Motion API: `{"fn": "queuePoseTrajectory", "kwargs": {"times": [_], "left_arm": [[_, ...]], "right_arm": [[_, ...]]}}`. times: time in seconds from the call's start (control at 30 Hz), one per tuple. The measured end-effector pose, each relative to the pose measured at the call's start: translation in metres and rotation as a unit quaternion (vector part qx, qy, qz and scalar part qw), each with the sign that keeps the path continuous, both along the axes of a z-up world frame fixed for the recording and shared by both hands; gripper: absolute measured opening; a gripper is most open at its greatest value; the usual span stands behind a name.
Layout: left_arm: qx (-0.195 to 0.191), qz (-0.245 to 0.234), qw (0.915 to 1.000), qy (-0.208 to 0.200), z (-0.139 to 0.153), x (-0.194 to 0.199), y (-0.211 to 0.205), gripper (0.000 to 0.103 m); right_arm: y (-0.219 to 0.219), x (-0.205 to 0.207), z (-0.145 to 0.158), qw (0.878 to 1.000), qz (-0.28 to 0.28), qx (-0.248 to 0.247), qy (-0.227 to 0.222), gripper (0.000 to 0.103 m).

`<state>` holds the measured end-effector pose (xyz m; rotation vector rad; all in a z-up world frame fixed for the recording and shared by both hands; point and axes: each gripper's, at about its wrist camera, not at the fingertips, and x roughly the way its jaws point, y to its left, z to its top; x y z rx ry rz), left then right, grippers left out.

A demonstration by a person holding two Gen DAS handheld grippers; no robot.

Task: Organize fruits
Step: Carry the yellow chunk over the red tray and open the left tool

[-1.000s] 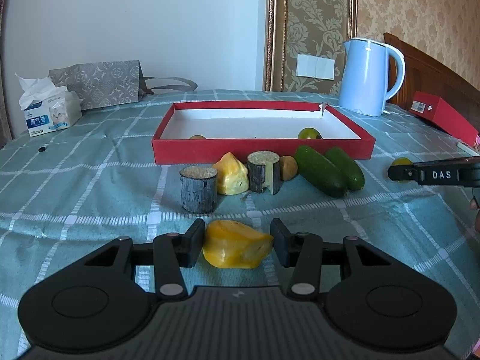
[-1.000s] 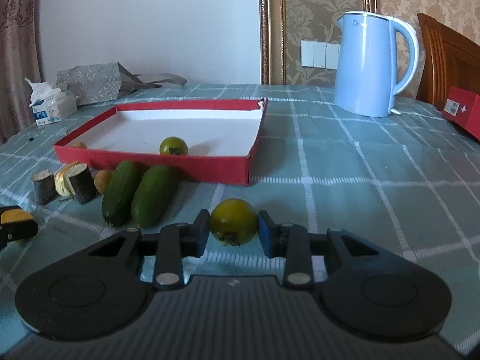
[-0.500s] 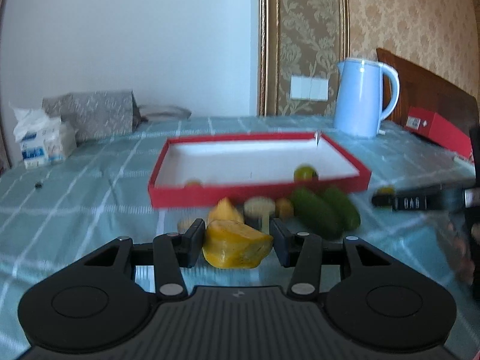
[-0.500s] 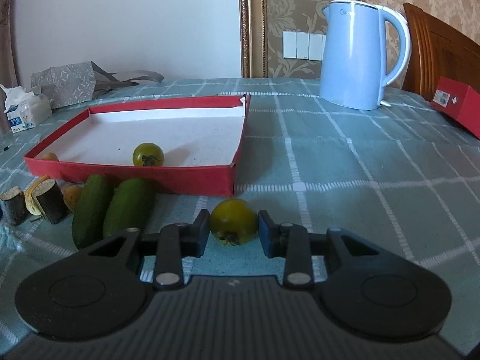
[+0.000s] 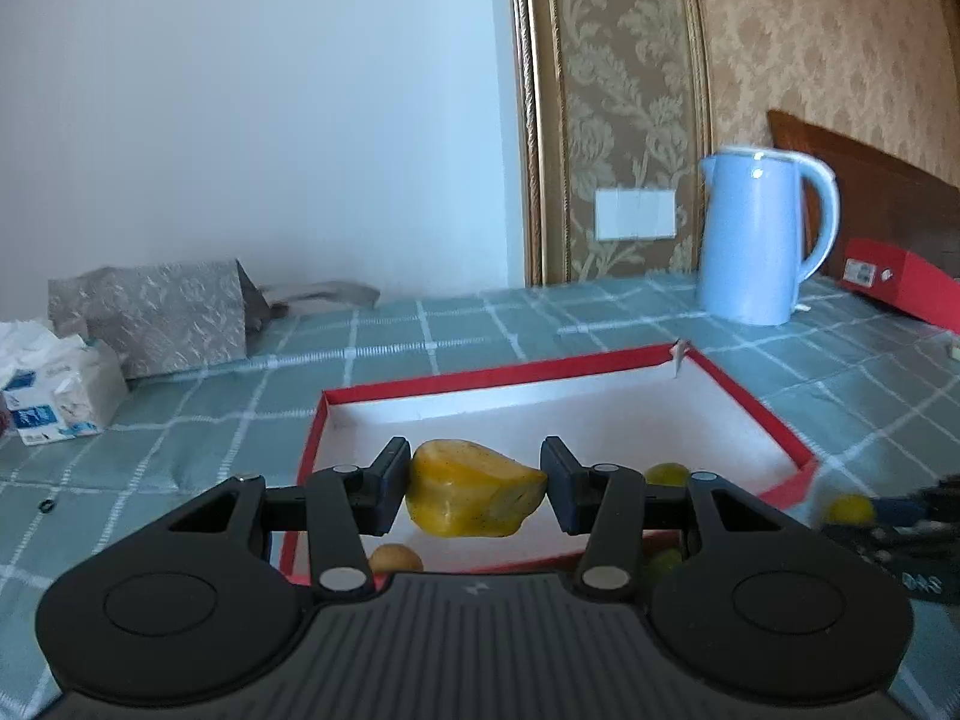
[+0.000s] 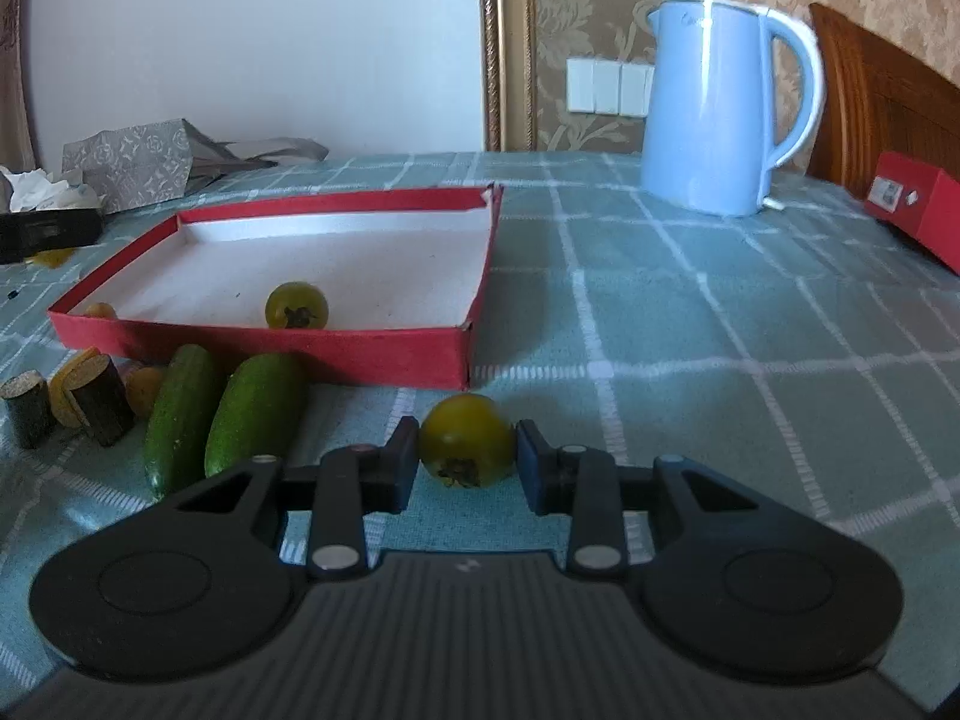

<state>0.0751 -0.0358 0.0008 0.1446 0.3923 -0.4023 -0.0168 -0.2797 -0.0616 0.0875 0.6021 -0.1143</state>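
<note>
The left gripper (image 5: 475, 487) has its fingers clamped on a lumpy, waxy yellow fruit (image 5: 474, 498), held in the air over the near left part of the red tray (image 5: 756, 405). The step in hand looks like delivery; next it calls for lowering onto the white floor and letting go, clear of the small round fruit (image 5: 395, 558) below. The right gripper (image 6: 467, 467) has its fingers pressed on a smooth green tomato (image 6: 467, 447) just past the tray's near right corner, over the checked cloth of the desk (image 6: 690, 312). Two glossy cucumbers (image 6: 222, 411) and bark-skinned log pieces (image 6: 96, 399) wait outside.
</note>
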Motion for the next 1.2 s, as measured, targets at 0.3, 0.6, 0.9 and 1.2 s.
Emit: {"fn": "queuePoseTrajectory", "kwargs": {"times": [0.3,0.6,0.9,1.2], "left_arm": [[0.006,0.009,0.9975,0.069,-0.017,0.063,-0.011,0.047],[0.002,0.020,0.9895,0.143,-0.036,0.092,-0.006,0.048],[-0.044,0.053,0.9967,0.043,-0.007,0.054,0.021,0.068],[-0.078,0.040,0.9962,-0.008,-0.015,-0.017,0.041,0.071]], "right_arm": [[0.002,0.001,-0.001,1.000,0.000,-0.007,0.004,0.033],[0.006,0.002,0.000,1.000,0.007,-0.020,0.008,0.039],[0.008,0.002,0.000,1.000,0.008,-0.021,0.009,0.041],[0.007,0.002,0.000,1.000,0.008,-0.017,0.007,0.041]]}}
